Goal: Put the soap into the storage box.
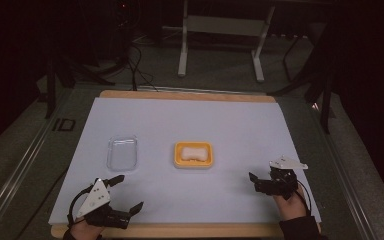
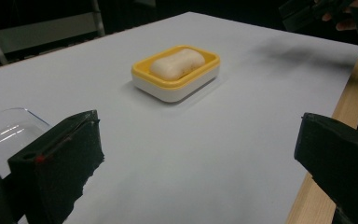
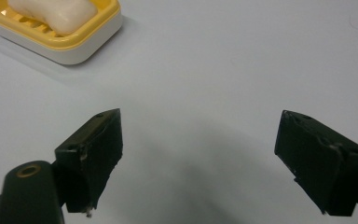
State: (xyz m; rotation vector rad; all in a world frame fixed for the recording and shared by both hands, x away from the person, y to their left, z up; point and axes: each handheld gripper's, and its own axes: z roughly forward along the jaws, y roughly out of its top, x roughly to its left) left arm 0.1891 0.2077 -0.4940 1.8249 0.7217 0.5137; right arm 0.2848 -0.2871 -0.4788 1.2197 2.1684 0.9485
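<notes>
A pale bar of soap [image 1: 193, 152] lies in a yellow soap dish [image 1: 178, 161] with a white base, near the middle of a white sheet [image 1: 220, 125] that covers a wooden table [image 1: 190, 95]. Just to the dish's left, apart from it, sits a clear, shallow plastic tray [image 1: 122, 153] with nothing visible inside. Nearer the person, the left gripper [image 1: 130, 192] rests at the sheet's front left corner with its jaws spread wide, holding nothing. The right gripper [image 1: 261, 176] hovers at the front right, its jaws also spread apart and pointed toward the dish. Neither gripper touches the dish or tray. Beyond the table, the room is dark, with grey floor, trailing cables [image 1: 139, 70] and the white legs of a stand [image 1: 182, 55].
</notes>
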